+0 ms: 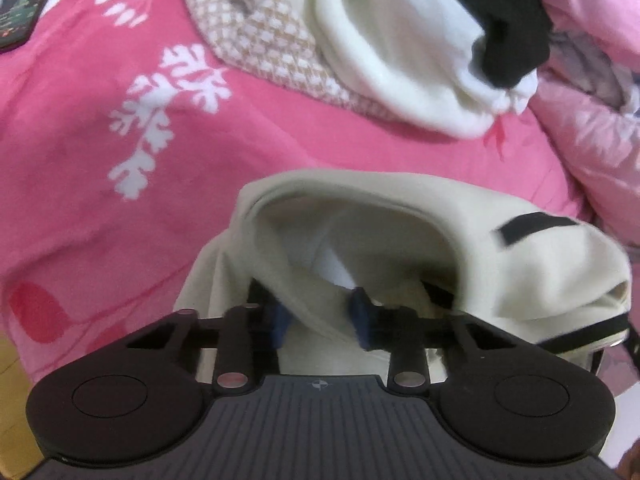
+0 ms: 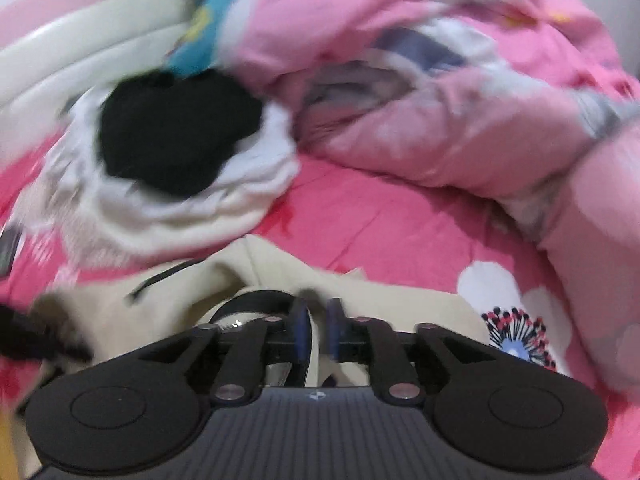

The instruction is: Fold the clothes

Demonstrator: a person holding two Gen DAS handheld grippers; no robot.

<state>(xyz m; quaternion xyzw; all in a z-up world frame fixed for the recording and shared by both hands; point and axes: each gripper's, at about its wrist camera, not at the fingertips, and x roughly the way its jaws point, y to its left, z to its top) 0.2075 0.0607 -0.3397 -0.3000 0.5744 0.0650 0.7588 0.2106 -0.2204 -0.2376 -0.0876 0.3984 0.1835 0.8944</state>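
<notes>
A cream garment (image 1: 404, 204) with a black strip (image 1: 536, 226) lies bunched on the pink bedsheet (image 1: 80, 152), just ahead of my left gripper (image 1: 320, 318). A thick fold of it runs between the blue pads (image 1: 280, 320), and the left gripper is shut on that fold. In the right wrist view the same cream garment (image 2: 400, 300) spreads under my right gripper (image 2: 317, 332). Its pads stand close together with a thin edge of cream cloth pinched between them. A black band of the garment (image 2: 256, 300) curls just left of the right fingers.
A heap of other clothes sits further back: a white garment (image 1: 380, 60), a black one (image 2: 172, 128) and beige checked fabric (image 1: 256, 36). A rumpled pink quilt (image 2: 460, 112) fills the right side. A dark flat object (image 1: 20, 8) lies far left. A white headboard (image 2: 80, 40) is behind.
</notes>
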